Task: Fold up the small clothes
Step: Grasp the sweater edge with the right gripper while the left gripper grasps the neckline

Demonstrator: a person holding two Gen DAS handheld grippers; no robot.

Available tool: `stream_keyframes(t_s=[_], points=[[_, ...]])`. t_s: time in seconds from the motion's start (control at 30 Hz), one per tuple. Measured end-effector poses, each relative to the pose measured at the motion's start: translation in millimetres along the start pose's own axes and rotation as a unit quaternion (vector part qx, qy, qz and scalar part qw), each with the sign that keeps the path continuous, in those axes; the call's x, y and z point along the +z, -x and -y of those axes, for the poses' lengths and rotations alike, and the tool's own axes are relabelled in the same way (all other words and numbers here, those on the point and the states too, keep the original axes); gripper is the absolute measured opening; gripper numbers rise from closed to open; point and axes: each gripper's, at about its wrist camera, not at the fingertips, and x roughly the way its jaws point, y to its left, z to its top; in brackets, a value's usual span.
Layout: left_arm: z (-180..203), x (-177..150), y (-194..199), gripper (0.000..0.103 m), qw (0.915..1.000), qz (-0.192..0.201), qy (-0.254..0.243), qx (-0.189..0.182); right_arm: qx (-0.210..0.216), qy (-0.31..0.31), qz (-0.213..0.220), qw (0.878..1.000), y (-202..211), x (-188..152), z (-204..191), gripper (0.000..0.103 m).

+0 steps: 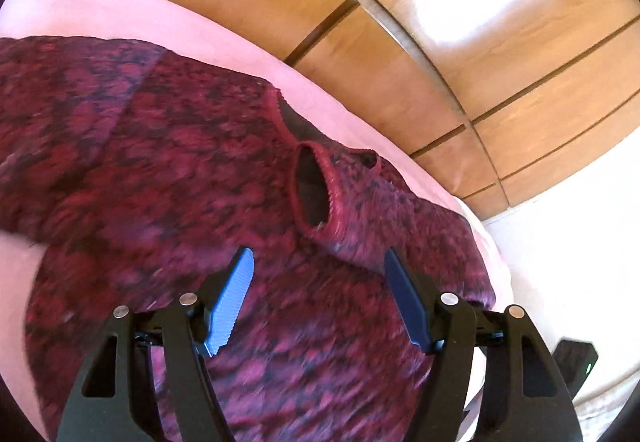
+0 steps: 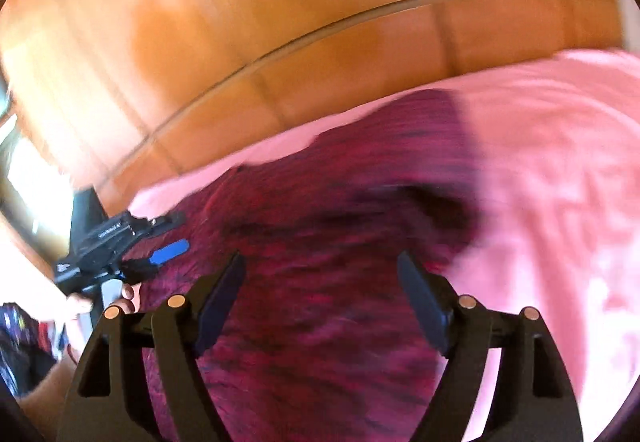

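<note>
My right wrist view is smeared with motion blur, so there I can make out only broad shapes; the left wrist view is sharper, though the near part of the garment is blurred too and cut off by the frame. From the left wrist camera I see the left gripper [image 1: 318, 296] with its jaws spread wide, nothing between them, hanging over a fuzzy maroon sweater [image 1: 168, 161]. Whether its fingertips touch the knit I cannot tell. The sweater lies on a pink bedsheet [image 1: 100, 5], its ribbed neck opening [image 1: 312, 189] gaping just ahead of the gripper. Beyond the bed runs a wooden panelled wall [image 1: 460, 21], and a small black device [image 1: 574, 360] sits at the right edge.

In the right wrist view, the left gripper [image 2: 168, 252] shows at far left, held in the person's hand [image 2: 128, 300], at the sweater's [image 2: 320, 242] edge. The right gripper [image 2: 322, 300] is likewise wide open and empty above the sweater. The pink bedsheet [image 2: 560, 181] spreads to the right, with the wooden wall [image 2: 240, 21] behind.
</note>
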Motion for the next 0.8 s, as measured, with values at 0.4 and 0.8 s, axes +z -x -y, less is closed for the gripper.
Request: stream_keyframes(t_s=[0.4, 0.8], points=[[14.4, 29.6, -3.7, 0.010, 0.9978, 0.033, -0.018, 0.055, 0.031, -0.174, 0.054, 0.983, 23.8, 18.9, 81.2, 0.057], [-43.2, 19.1, 43.2, 0.010, 0.9855, 0.081, -0.032, 0.146, -0.046, -0.029, -0.042, 0.998, -76.3, 26.1, 17.6, 0.052]])
